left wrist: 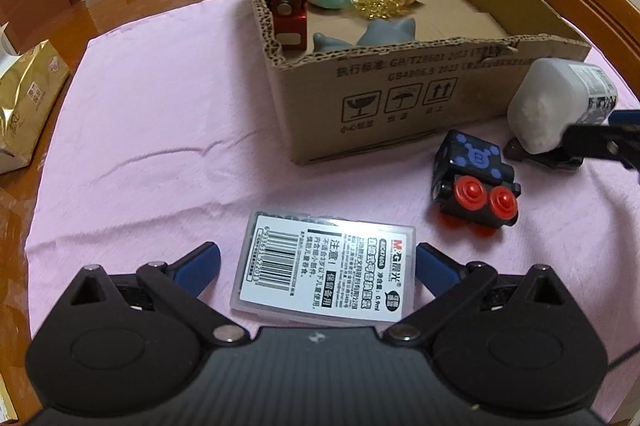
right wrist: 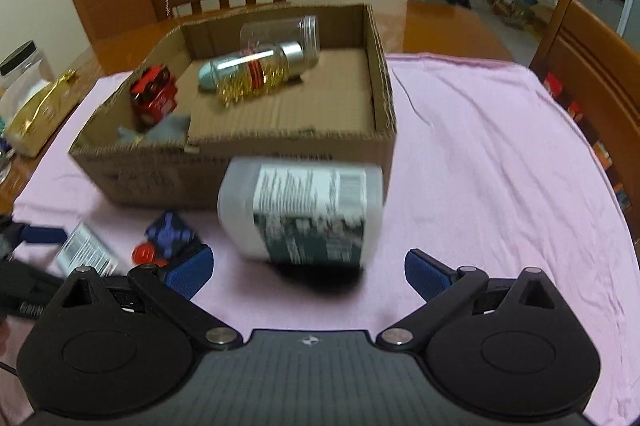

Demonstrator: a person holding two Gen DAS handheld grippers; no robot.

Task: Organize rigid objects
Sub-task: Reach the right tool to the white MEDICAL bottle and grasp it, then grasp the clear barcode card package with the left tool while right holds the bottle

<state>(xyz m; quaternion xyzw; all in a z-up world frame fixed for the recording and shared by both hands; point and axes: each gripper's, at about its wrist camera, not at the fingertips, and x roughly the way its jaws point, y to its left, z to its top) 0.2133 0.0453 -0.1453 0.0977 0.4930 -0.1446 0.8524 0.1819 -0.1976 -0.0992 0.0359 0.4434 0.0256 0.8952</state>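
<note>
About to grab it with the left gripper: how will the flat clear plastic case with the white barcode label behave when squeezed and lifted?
The flat clear plastic case looks rigid, so it should hold shape between the open left gripper fingers. Its glossy, glare-catching surface may be slippery. Lying flat on the pink cloth, its thin edges probably give little grip height.

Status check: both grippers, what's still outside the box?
Left gripper open astride refill case. Right gripper open behind white bottle. Black toy outside box.
</note>
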